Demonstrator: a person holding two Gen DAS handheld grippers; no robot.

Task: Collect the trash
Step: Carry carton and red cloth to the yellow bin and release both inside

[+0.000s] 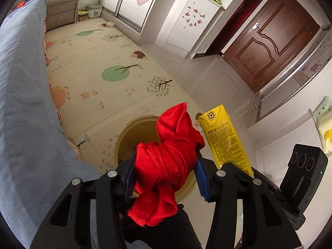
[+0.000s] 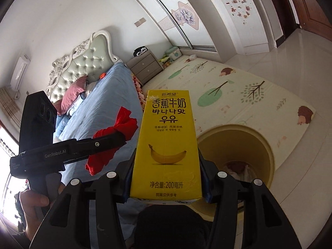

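My left gripper (image 1: 165, 164) is shut on a knotted red cloth (image 1: 168, 157) and holds it above the open tan trash bin (image 1: 124, 137). My right gripper (image 2: 166, 174) is shut on a yellow banana milk carton (image 2: 168, 145), held upright just left of the bin (image 2: 267, 145), which has some trash at its bottom. The carton (image 1: 225, 141) also shows in the left wrist view, to the right of the cloth. The left gripper with the cloth (image 2: 116, 132) shows in the right wrist view, left of the carton.
The bed with a blue cover (image 1: 22, 83) runs along the left. A patterned play mat (image 1: 99, 62) covers the floor beyond the bin. A nightstand (image 1: 61, 12), a white cabinet (image 1: 186, 25) and a brown door (image 1: 269, 41) stand farther off.
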